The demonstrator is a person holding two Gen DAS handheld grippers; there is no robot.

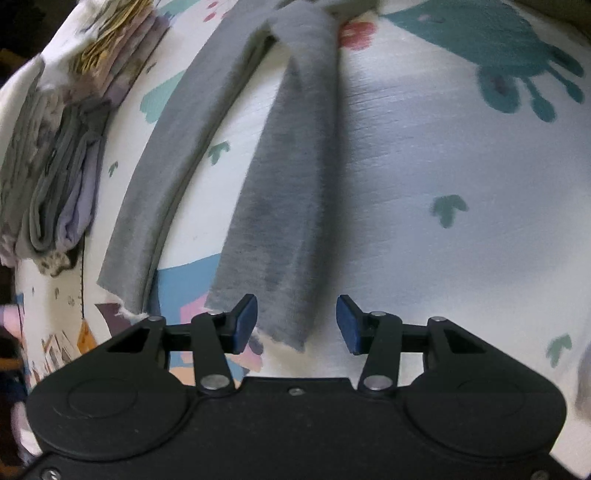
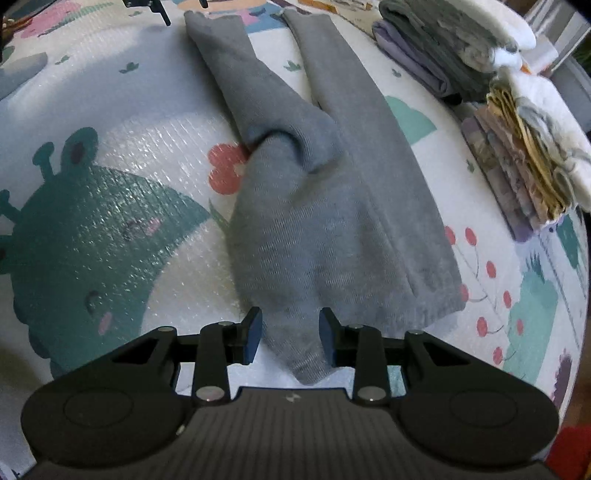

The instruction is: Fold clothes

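Grey trousers (image 2: 332, 206) lie lengthwise on a cartoon-printed play mat (image 2: 110, 206), with one leg twisted into a raised fold (image 2: 284, 144). My right gripper (image 2: 290, 338) is at the waist end. Its blue pads (image 2: 255, 332) press both sides of a bunched corner of the waist, whose tip hangs below them. In the left wrist view the two legs (image 1: 280, 206) run away from me. My left gripper (image 1: 297, 323) is open at the hem of the nearer leg. That hem lies between the fingers, close to the left pad (image 1: 245, 321), and nothing grips it.
Stacks of folded clothes (image 2: 517, 122) line the mat's edge beside the trousers and appear again in the left wrist view (image 1: 62, 177). A printed mat area with a teal creature (image 2: 85, 221) lies on the other side. The left gripper's tips (image 2: 159, 7) show at the far end.
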